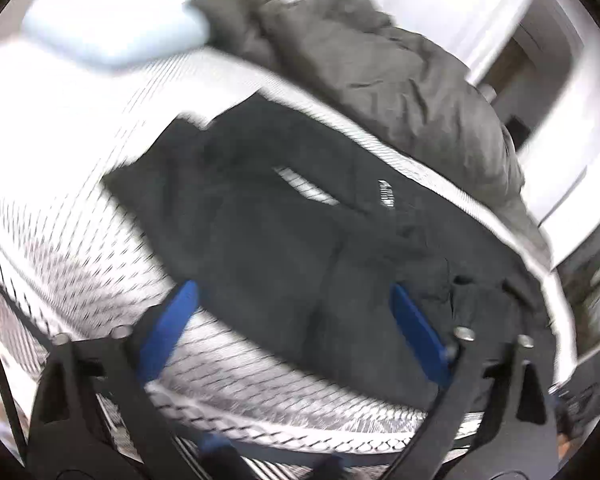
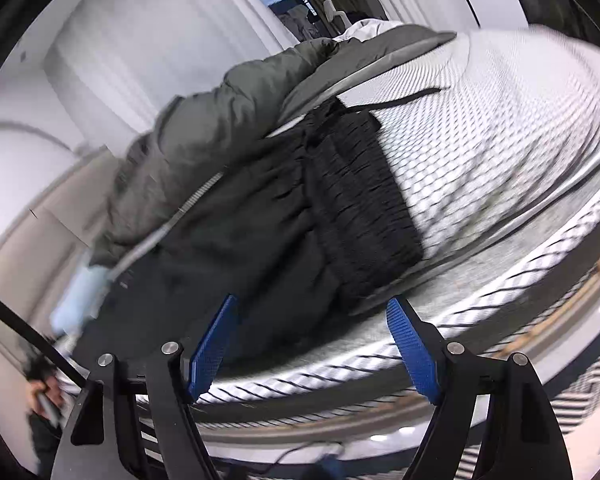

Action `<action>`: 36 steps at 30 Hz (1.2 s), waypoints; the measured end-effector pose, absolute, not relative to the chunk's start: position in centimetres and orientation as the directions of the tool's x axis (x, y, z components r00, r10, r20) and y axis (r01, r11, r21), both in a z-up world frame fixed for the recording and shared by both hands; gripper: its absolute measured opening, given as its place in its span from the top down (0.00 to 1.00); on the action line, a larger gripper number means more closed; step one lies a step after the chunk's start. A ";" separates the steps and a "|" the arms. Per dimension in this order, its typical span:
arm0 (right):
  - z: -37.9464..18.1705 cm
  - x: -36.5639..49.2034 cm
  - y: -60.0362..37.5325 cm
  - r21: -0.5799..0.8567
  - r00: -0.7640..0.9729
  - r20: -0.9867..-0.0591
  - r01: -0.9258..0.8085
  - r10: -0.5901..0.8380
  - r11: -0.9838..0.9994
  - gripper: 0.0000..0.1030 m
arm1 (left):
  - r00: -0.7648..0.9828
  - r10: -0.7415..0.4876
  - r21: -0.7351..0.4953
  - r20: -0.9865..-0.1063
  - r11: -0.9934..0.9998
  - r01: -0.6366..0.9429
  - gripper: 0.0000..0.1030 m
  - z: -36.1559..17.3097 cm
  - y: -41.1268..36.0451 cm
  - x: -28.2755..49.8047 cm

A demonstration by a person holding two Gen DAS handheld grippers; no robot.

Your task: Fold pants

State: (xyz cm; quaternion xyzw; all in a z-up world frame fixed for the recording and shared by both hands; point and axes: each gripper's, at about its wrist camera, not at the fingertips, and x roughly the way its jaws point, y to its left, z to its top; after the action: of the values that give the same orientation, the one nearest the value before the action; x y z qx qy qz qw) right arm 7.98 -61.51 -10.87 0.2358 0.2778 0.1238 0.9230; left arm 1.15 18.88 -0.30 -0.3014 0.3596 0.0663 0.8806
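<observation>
Both tongs, left (image 1: pixel 294 300) and right (image 2: pixel 312 316), gape empty; I'd pinch the seemingly half-folded black fabric pants (image 1: pixel 284 216) at matching edges.

black pants (image 1: pixel 300 232) (image 2: pixel 284 216), rumpled, lying flat, elastic waistband exposed

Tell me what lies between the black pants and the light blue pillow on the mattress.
In the left wrist view, only bare white patterned mattress lies between the black pants and the light blue pillow; the crumpled grey duvet sits beside both.
</observation>
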 end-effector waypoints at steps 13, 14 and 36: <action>-8.8 7.5 -60.9 0.527 0.860 -0.356 -0.137 0.365 0.838 0.27 | 0.722 -0.303 -0.664 -0.622 0.693 -0.282 0.43 -3.7 21.0 1.5; -8.8 7.4 -61.0 0.542 0.858 -0.346 -0.146 0.379 0.827 0.27 | 0.726 -0.308 -0.674 -0.615 0.684 -0.281 0.43 -3.8 21.0 1.9; -10.8 8.5 -61.2 0.573 0.865 -0.362 -0.087 0.347 0.815 0.32 | 0.761 -0.255 -0.682 -0.597 0.662 -0.313 0.94 -3.7 22.5 5.4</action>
State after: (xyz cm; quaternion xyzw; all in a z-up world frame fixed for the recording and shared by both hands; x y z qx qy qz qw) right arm 8.50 -61.16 -10.84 0.2808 0.2317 0.1175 0.9239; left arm 5.45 22.49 -3.67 -0.4110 0.3452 0.0173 0.8436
